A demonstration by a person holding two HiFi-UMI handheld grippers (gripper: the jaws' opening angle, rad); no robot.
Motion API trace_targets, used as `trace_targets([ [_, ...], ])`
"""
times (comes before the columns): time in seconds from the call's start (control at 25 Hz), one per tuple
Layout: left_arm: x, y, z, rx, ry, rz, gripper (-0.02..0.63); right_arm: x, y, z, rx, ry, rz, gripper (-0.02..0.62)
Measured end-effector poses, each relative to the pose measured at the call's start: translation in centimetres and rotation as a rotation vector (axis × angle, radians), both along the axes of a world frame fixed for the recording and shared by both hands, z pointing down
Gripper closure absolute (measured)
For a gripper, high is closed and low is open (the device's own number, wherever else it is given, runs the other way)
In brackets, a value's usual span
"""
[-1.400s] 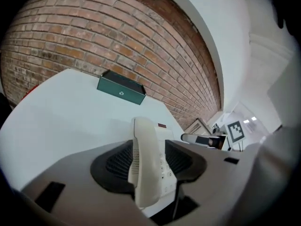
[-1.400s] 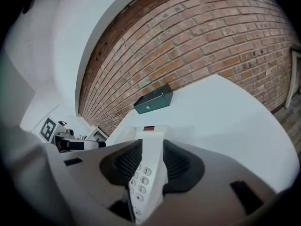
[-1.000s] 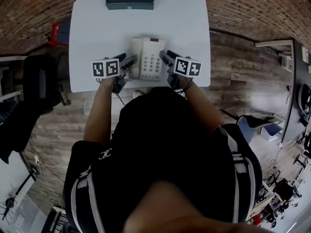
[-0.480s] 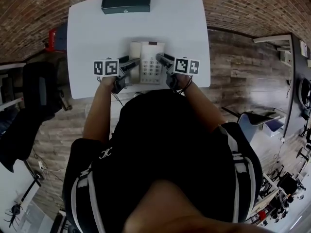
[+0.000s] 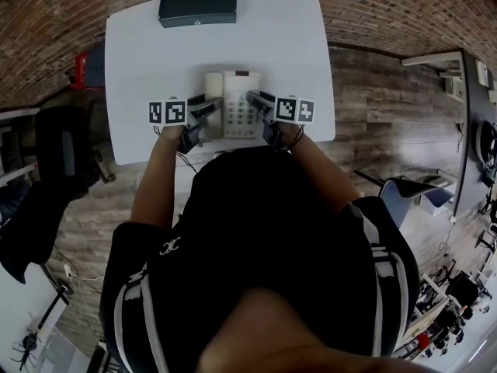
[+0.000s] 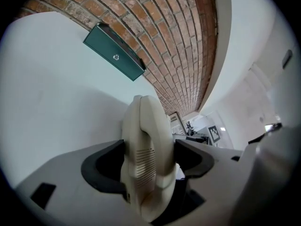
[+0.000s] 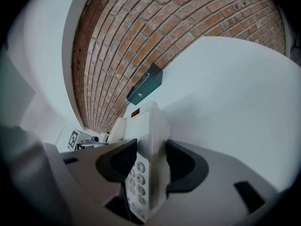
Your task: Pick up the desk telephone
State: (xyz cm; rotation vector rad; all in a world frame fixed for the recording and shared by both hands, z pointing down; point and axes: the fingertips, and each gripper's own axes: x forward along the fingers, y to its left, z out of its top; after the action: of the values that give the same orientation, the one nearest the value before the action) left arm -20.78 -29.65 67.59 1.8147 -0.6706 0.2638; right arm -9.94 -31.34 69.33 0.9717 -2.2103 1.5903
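The left hand-held gripper (image 6: 148, 160), its jaws just opened wider, loosely straddles the handset (image 6: 146, 126), while the right hand-held gripper (image 7: 151, 166) clamps the desk telephone (image 7: 146, 126).

The table (image 5: 147, 45) is plain white. At its far edge lies a dark green box (image 5: 198, 4). Near the front edge, the desk telephone (image 5: 237, 103) is cream, its keys pale grey, with a small dark red strip at the top. The left gripper (image 5: 208, 109) and right gripper (image 5: 255, 99) are grey with black pads, and each carries a white cube patterned in black squares. The wall (image 5: 388, 6) is red-brown brick with pale joints. The floor (image 5: 373, 107) is grey-brown wood planks. The person's top (image 5: 256, 247) is black with white stripes.
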Motion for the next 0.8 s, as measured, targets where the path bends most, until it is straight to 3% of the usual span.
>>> trace_targets([
  [0.28,-0.1,0.2,-0.5,0.005,-0.033,-0.017,0.293,0.1,0.2,-0.7,0.023,0.036,0.008,0.42],
  [0.56,-0.3,0.4,-3.0,0.081,-0.029,-0.047,0.308,0.0,-0.5,-4.1,0.155,0.083,-0.014,0.425],
  [0.8,0.0,-0.5,-7.2,0.202,-0.042,-0.093,0.311,0.3,-1.7,-8.4,0.273,0.082,-0.03,0.426],
])
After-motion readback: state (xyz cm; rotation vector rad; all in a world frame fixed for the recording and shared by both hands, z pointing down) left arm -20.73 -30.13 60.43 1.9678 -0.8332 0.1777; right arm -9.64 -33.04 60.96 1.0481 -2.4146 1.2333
